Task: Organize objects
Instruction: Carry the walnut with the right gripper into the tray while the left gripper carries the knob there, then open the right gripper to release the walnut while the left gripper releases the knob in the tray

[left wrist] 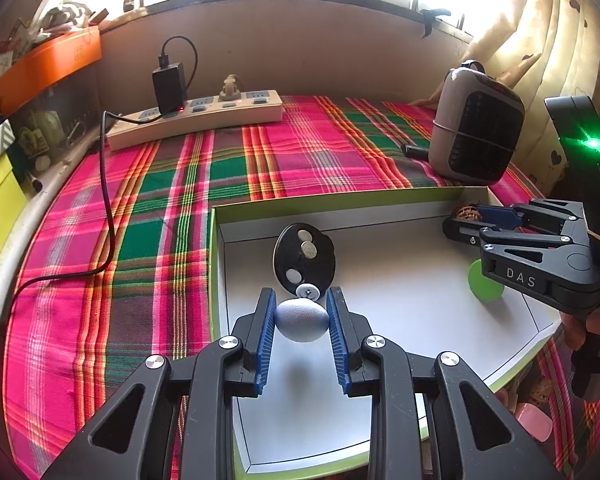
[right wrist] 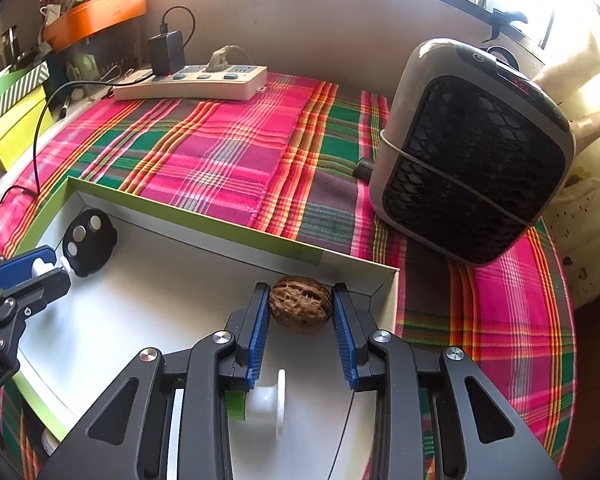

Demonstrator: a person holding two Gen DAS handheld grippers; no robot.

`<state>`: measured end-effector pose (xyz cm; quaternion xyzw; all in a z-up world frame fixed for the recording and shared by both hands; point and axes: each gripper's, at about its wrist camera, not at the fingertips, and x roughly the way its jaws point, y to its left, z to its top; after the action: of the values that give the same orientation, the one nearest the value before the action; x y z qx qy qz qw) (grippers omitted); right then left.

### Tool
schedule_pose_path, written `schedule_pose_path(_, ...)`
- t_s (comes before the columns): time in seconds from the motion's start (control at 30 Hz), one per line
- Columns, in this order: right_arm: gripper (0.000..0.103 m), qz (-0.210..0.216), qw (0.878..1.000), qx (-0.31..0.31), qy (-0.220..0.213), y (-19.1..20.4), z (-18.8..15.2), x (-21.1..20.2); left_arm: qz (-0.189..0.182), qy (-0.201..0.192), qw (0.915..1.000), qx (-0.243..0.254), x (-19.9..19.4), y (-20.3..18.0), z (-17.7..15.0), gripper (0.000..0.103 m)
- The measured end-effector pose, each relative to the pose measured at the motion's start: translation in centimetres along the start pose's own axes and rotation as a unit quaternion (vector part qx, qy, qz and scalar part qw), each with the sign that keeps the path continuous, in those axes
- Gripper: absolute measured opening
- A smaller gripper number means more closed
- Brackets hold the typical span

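**Two tools, two small things, one box**

Left tool (left wrist: 302, 320) has its blue pads clamped on one pale grey egg-shaped object (left wrist: 302, 319), held above the white floor of the green-edged box (left wrist: 260, 208). Right tool (right wrist: 301, 306) has its pads closed against one brown walnut (right wrist: 301, 304), at the box's far right corner.

Inside the box lie one black oval disc (left wrist: 304, 256) carrying three round silver pieces with a fourth silver screw-headed piece at its near edge, and one spool (right wrist: 266, 398) with green on it. The left wrist view shows only a green circle of that spool below the right tool; the right wrist view shows its white flanges under the tool.

Letters "DAS" are readable on the right tool's body in the left wrist view; the right wrist view shows part of a word ending "bot.AI" on the left tool.

Beyond the box, on the plaid cloth (right wrist: 228, 152) covering the worktop, stand one grey fan heater (right wrist: 476, 152) with a black grille and one beige power strip (left wrist: 196, 118) with two plugs in it, one a black adapter (left wrist: 169, 86). An orange box (left wrist: 44, 64) sits on the shelf at far left.
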<state>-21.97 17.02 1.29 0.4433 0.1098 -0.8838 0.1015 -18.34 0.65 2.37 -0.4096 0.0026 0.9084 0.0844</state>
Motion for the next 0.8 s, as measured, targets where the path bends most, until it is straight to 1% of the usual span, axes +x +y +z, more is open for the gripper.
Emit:
schedule_pose_path(0.57,0.033,-0.001,1.000,-0.004,0.003,0.13,-0.02,0.24,-0.001,0.009,0.9999,0.007,0.44,-0.44,-0.12,0.025)
schedule_pose_path(0.6,0.034,-0.001,1.000,-0.003,0.003,0.11,-0.01,0.26,0.000,0.009,0.9999,0.007,0.45,-0.46,-0.10,0.025)
schedule_pose_path(0.67,0.040,0.000,1.000,-0.003,0.001,0.15,0.02,0.21,-0.001,0.009,0.9999,0.007,0.46,-0.44,-0.09,0.026)
schedule_pose_path(0.73,0.043,0.000,1.000,-0.003,-0.001,0.23,0.02,0.09,-0.002,0.009,0.9999,0.007,0.41,-0.48,-0.11,0.028)
schedule_pose_path(0.8,0.044,-0.002,1.000,-0.001,-0.001,0.22,0.05,0.06,-0.003,0.010,0.9999,0.006,0.38,-0.48,-0.12,0.028)
